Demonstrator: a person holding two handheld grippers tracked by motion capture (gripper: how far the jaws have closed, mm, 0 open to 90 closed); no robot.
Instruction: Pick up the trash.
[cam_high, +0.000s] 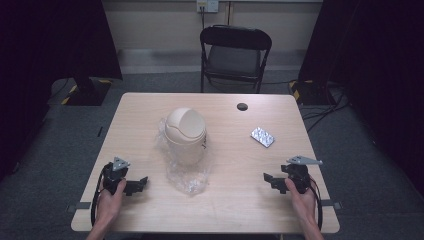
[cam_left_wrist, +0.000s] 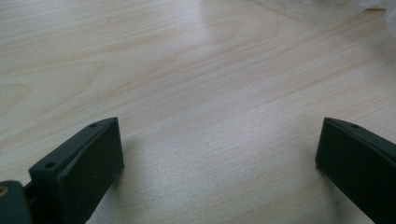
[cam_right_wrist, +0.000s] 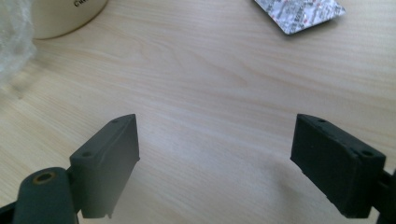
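Left gripper (cam_high: 141, 183) and right gripper (cam_high: 268, 179) wide open, holding nothing, well apart from the little bin (cam_high: 185, 136) between them. Bin's words cut off.

Table (cam_high: 230, 200): pale wood grain — matt
Bin (cam_high: 185, 136): smooth cream plastic
Bag (cam_high: 189, 176): clear crinkled film
Blister pack (cam_high: 262, 137): shiny foil

A black folding chair (cam_high: 235, 54) stands on grey carpet (cam_high: 150, 82) beyond the wooden table (cam_high: 230, 200).

Table (cam_high: 235, 200) – bin (cam_high: 185, 136), plastic wrap (cam_high: 189, 176), blister pack (cam_high: 262, 136).
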